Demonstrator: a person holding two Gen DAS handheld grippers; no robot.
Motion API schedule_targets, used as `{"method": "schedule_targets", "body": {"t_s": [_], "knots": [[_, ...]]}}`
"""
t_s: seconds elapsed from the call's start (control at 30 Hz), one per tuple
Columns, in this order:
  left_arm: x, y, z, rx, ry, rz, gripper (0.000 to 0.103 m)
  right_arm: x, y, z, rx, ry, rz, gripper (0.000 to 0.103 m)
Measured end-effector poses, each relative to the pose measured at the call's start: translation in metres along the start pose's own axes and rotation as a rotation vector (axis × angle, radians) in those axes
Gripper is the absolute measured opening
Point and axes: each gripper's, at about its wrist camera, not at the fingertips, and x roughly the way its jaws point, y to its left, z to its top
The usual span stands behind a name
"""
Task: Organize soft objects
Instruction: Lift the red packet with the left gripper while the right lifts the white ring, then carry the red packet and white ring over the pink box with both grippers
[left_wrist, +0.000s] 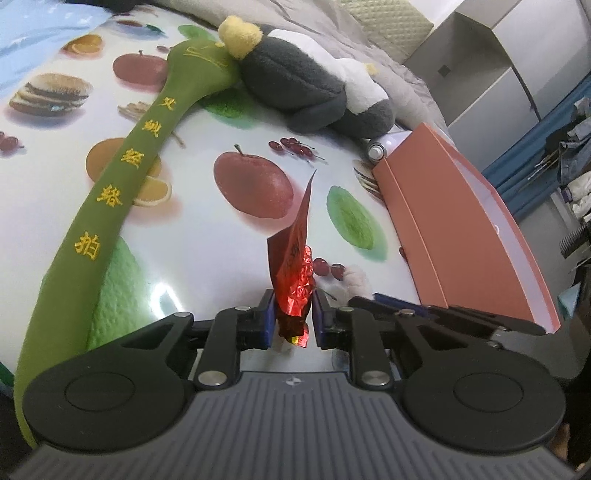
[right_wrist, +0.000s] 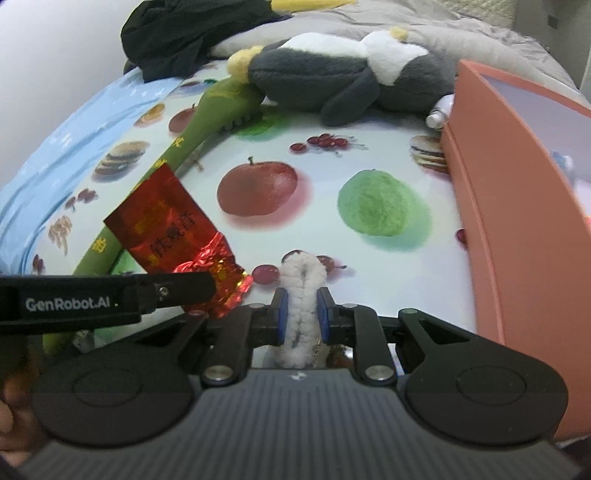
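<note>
My left gripper (left_wrist: 294, 315) is shut on a crumpled red foil packet (left_wrist: 293, 273), which stands on edge above the fruit-print tablecloth (left_wrist: 207, 229). The same red foil packet (right_wrist: 173, 236) shows from the side in the right wrist view, held by the left gripper (right_wrist: 207, 286). My right gripper (right_wrist: 300, 314) is shut on a folded white fuzzy pipe-cleaner piece (right_wrist: 301, 295); its white tip (left_wrist: 356, 280) peeks in beside the left fingers. A long green plush stick (left_wrist: 122, 192) with yellow characters lies at the left. A grey and white plush penguin (left_wrist: 314, 85) lies at the back.
An open orange-pink box (left_wrist: 454, 236) stands at the right edge of the table, also large in the right wrist view (right_wrist: 517, 192). A small white spray can (left_wrist: 376, 150) lies by its far end. Dark clothing (right_wrist: 184, 33) and grey bedding (left_wrist: 332, 26) lie behind the table.
</note>
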Motion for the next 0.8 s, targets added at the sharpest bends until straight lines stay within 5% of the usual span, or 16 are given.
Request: {"method": "schedule_targets", "body": {"t_s": [0.63,0.8], "knots": [[-0.047,-0.065,0.018,0.104,-0.020,-0.020,0.024,-0.085,-0.022,0.025,0.080,-0.125,-0.004,0.008],[-0.046,-0.071,0.018,0.126,-0.007,-0.001,0.024,-0.078,-0.029,0.023,0.100,-0.115,-0.012,0.009]]}}
